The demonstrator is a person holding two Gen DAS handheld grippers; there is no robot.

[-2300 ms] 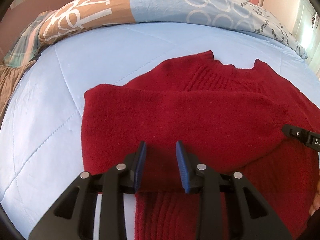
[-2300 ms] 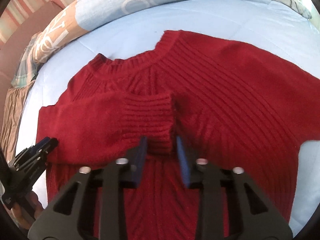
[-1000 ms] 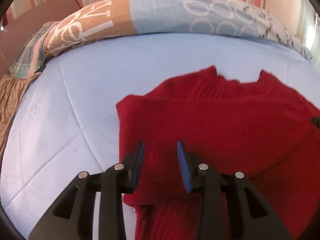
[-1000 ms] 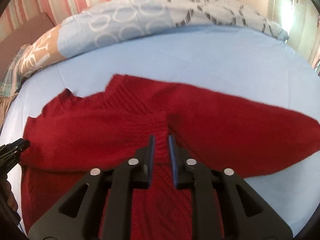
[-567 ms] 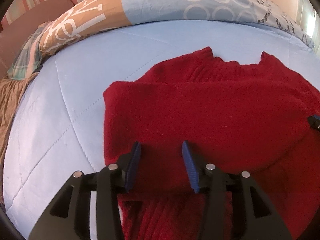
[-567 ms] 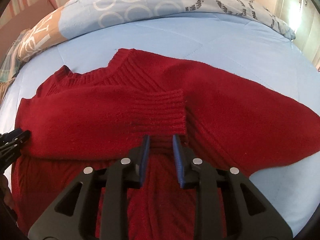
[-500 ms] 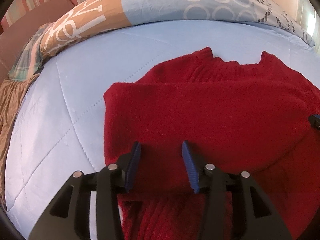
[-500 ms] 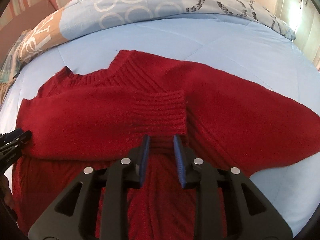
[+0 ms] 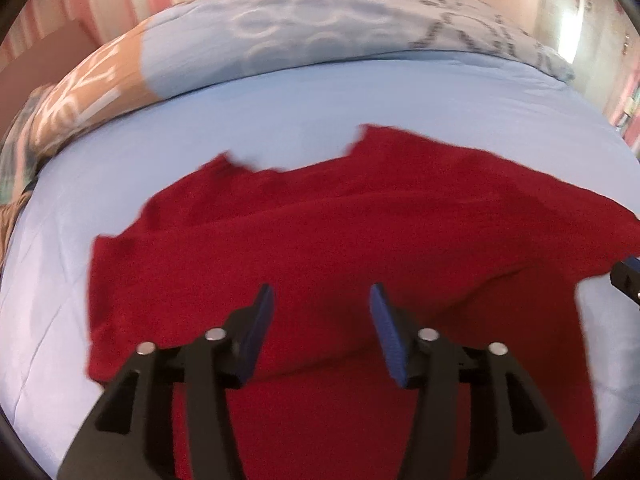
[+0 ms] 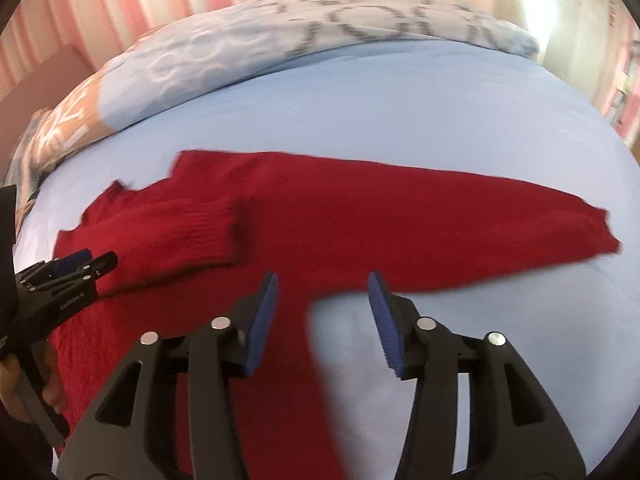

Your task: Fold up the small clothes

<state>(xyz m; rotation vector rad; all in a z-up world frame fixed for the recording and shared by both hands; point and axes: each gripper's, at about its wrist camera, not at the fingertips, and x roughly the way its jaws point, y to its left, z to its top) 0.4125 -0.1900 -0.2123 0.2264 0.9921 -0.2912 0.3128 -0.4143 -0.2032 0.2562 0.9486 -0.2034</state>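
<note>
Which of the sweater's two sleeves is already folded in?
The sleeve on the left hand-held gripper's side: it lies across the red sweater's chest, ribbed cuff near the middle. The other sleeve stretches out over the blue bedcover.

Red sweater (image 9: 360, 232) a fuzzy matt knit, ribbed at the cuff (image 10: 208, 232); bed sheet (image 10: 440, 112) smooth matt blue cloth with faint seams; each claw (image 9: 321, 322) matt black plastic, blue ridged pads (image 10: 262, 316), shiny metal rivets.
</note>
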